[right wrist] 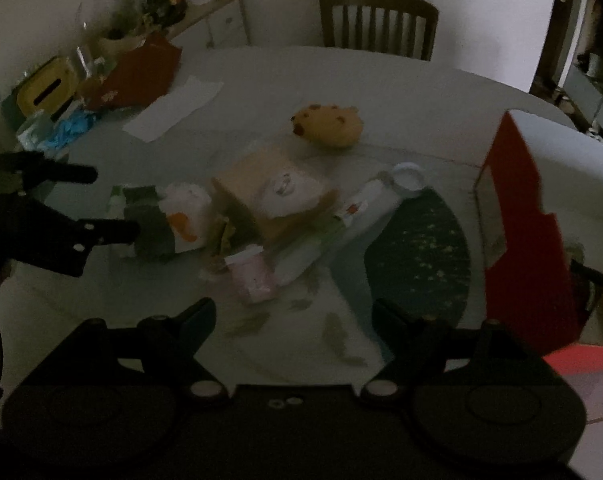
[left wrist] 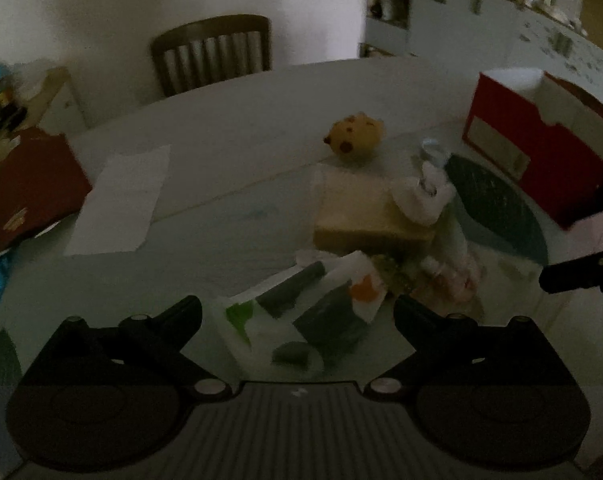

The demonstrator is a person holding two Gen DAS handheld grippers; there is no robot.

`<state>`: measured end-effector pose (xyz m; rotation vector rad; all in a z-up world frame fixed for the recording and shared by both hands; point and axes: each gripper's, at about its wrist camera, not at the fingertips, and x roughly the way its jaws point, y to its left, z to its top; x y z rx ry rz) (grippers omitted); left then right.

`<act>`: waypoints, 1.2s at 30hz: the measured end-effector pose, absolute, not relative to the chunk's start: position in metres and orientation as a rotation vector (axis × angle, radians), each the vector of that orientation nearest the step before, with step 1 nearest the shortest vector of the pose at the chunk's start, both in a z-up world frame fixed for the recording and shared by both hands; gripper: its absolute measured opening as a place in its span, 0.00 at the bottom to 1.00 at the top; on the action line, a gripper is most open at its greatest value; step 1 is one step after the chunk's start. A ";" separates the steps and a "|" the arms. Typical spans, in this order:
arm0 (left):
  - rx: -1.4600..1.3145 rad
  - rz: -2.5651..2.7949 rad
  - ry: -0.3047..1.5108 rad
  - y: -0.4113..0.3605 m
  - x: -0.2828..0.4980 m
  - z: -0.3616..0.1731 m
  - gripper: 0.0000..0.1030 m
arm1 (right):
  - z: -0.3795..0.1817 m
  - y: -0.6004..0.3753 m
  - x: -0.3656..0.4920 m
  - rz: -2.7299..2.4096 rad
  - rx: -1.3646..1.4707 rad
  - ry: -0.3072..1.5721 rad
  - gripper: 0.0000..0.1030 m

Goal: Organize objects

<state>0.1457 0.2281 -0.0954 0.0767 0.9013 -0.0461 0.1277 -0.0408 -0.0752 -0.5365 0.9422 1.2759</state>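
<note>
A heap of small things lies mid-table. In the left wrist view my left gripper [left wrist: 297, 308] is open, low over a white, green and orange packet [left wrist: 325, 312]. Beyond it are a tan box [left wrist: 357, 212], a white tube [left wrist: 421, 196] and a yellow spotted plush [left wrist: 355, 136]. An open red box [left wrist: 541, 152] stands at the right. In the right wrist view my right gripper [right wrist: 293, 308] is open and holds nothing, just short of a pink packet [right wrist: 251, 276]. The left gripper [right wrist: 116, 203] shows at the left, its fingers beside the packet [right wrist: 177, 220].
A dark round mat [right wrist: 417, 256] lies between the heap and the red box [right wrist: 521, 240]. A white sheet [left wrist: 121, 200] and a red folder [left wrist: 33, 184] lie at the left. A wooden chair [right wrist: 377, 20] stands behind the table. A cluttered sideboard [right wrist: 141, 28] is at the far left.
</note>
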 end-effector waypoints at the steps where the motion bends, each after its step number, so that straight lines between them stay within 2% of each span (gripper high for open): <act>1: 0.097 -0.060 0.901 0.230 0.147 -0.098 0.99 | -0.077 -0.038 0.126 1.279 -0.545 0.943 0.82; 12: 0.273 -0.227 0.959 0.227 0.167 -0.134 0.99 | -0.097 -0.017 0.116 1.280 -0.595 0.972 0.81; 22: 0.206 -0.193 0.986 0.233 0.185 -0.150 1.00 | -0.107 -0.004 0.110 1.272 -0.594 0.951 0.78; 26: 0.171 -0.173 0.982 0.234 0.185 -0.151 0.99 | -0.109 0.001 0.107 1.285 -0.608 0.943 0.60; 31: 0.117 -0.145 0.981 0.235 0.181 -0.151 0.99 | -0.110 0.004 0.103 1.300 -0.618 0.939 0.49; 34: 0.088 -0.125 0.978 0.237 0.178 -0.149 0.90 | -0.111 0.006 0.100 1.310 -0.626 0.933 0.39; 36: 0.076 -0.116 0.972 0.237 0.175 -0.148 0.80 | -0.111 0.006 0.099 1.319 -0.631 0.931 0.35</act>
